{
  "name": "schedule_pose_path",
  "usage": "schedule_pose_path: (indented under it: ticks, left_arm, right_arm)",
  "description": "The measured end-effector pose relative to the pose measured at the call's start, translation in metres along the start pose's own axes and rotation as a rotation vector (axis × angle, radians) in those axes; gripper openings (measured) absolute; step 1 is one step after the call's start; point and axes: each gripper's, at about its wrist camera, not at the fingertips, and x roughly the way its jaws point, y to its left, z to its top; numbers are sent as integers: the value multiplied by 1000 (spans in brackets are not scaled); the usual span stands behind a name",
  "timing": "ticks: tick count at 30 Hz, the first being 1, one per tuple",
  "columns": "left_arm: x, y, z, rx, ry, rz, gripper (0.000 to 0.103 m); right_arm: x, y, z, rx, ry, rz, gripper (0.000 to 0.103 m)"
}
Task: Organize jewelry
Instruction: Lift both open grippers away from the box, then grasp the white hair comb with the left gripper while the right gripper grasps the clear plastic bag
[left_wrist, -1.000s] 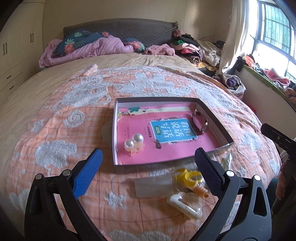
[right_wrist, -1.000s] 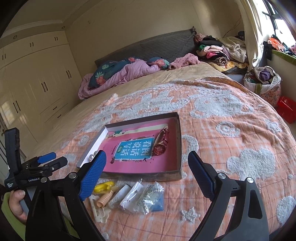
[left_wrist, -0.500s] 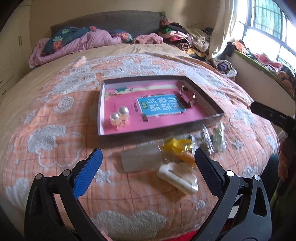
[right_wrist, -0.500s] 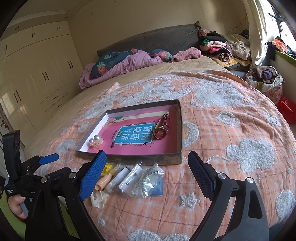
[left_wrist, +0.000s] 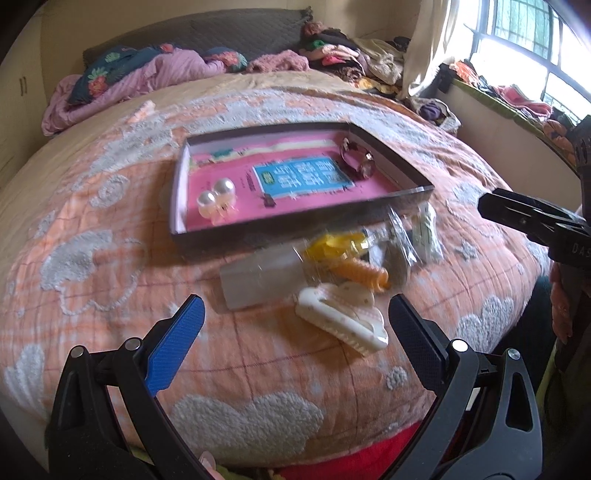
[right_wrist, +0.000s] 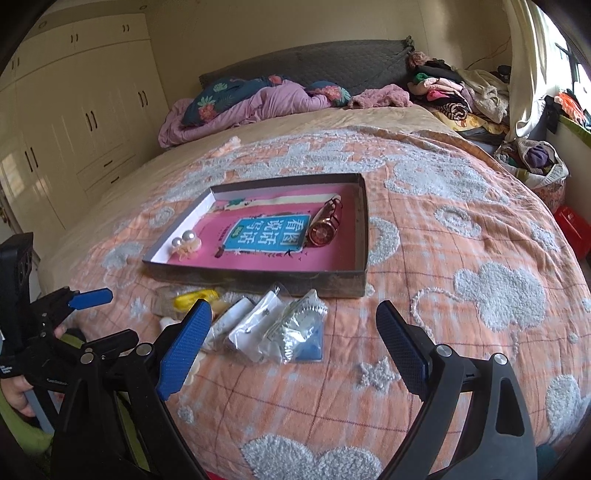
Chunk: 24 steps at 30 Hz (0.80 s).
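Both tools (left_wrist: 295, 325) (right_wrist: 291, 332) back toward bed edge (left_wrist: 258, 435).

Bed (right_wrist: 461, 221) under orange cloud-pattern quilt. Purple blanket (right_wrist: 240, 107) bunched at 12 o'clock; clothes heap (right_wrist: 454, 96) at 1 o'clock; cream wardrobe (right_wrist: 74, 110) at 10.

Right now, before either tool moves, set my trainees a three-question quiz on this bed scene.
1. True or false: the watch lies inside the tray.
2. Which item lies nearest the left tongs? A. pearl earrings B. white hair claw C. watch
3. Fill in: both tongs are ____, holding nothing.

Key: 1 true; 2 B; 3 open. The right tongs hover over the clear packets.
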Motion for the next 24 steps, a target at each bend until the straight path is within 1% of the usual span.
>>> schedule_pose_path:
  ticks: [4,6,9,17,22,24]
  left_arm:
    - [12,-3,-9,-4,50,-38,93]
    - [16,-5,-12,-1,62,-46,93]
    - [22,-8,-15,1,76,-61,93]
    - [36,-13,-18,16,91,-81,93]
    - [43,-19,-17,37,88,-78,93]
    - [46,-20,-16,43,82,-75,93]
  right_arm:
    - [11,0,-5,-16,35,-10,90]
    - [17,0,-8,-24,50,-13,90]
    - [28,-1,-13,-27,83,-20,90]
    - [52,-5,-18,-17,116,-13,89]
    - [68,-5,-16,-26,129,-6,78]
    - [75,-7,-16,-6,139,5,70]
